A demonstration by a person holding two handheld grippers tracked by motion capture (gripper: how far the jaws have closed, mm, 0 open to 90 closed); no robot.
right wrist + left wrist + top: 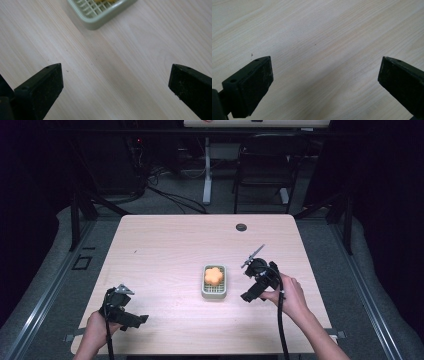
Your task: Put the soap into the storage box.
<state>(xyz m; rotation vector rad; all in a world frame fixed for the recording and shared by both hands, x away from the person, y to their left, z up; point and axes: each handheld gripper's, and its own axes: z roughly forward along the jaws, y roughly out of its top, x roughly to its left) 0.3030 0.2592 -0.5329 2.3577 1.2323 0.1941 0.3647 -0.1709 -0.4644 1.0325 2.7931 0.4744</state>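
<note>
on the tabletop (165, 245), just past its centre toward four o'clock, a small green tray (214, 292) with a slatted floor carries an orange flower-shaped sponge (213, 276). the right gripper (250, 295) sits at the tray's three o'clock, jaws spread wide and empty; the left gripper (131, 319), off at eight o'clock, is likewise released over bare wood. the sponge looks light and squashy, so pinch it gently across its lobed sides; the tray seems stiff plastic, best taken by its rim (100, 23).
</note>
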